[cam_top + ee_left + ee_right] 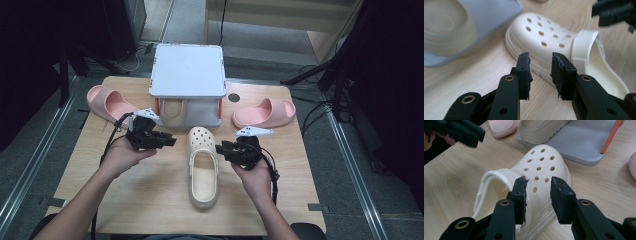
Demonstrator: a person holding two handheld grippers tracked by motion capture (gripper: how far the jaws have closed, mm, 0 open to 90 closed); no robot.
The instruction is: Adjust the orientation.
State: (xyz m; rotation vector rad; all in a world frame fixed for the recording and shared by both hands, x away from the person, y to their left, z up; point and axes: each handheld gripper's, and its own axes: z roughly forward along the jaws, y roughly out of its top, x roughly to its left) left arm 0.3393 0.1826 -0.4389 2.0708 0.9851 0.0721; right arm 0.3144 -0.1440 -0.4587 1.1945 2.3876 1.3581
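Observation:
A cream clog with holes point(202, 167) lies on the wooden table point(150, 200), toe toward the rack. My left gripper point(167, 141) hovers just left of its toe, jaws open and empty; in the left gripper view point(540, 61) the clog point(554, 37) lies beyond the pads, apart from them. On the clog's other side is my right gripper point(225, 148), open too. The right gripper view point(537, 186) looks down on the clog point(536, 170), with nothing between the jaws. A second cream clog point(175, 111) sits on the lower shelf of the rack.
A white and grey shoe rack point(187, 70) with orange posts stands at the back middle of the table. One pink slide point(107, 102) lies to its left, another point(264, 112) to its right. Dark stands and cables surround the table.

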